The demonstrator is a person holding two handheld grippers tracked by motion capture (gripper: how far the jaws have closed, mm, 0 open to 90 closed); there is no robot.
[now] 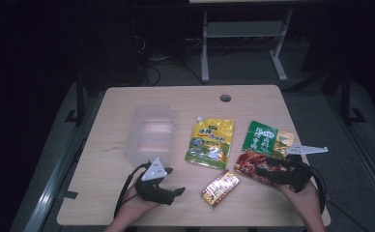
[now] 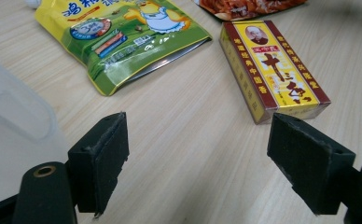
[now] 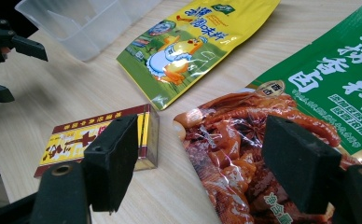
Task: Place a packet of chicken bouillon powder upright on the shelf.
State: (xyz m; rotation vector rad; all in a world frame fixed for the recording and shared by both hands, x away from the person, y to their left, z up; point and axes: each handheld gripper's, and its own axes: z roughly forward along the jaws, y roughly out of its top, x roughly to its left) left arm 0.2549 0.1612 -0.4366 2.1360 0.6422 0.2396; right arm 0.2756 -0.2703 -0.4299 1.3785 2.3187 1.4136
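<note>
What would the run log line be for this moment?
left gripper: open, empty | right gripper: open over green-red pouch | box, yellow pouch: on table

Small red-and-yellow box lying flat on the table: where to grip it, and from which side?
Grip the small red-and-yellow box across its two long side faces, coming down from above. It lies flat, label up, with bare wooden table along both long edges. The open left gripper sits beside it, so a judgement: use that one.

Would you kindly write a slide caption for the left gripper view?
Open left gripper above the wooden table, facing a small red-and-yellow box and a yellow-green pouch.
</note>
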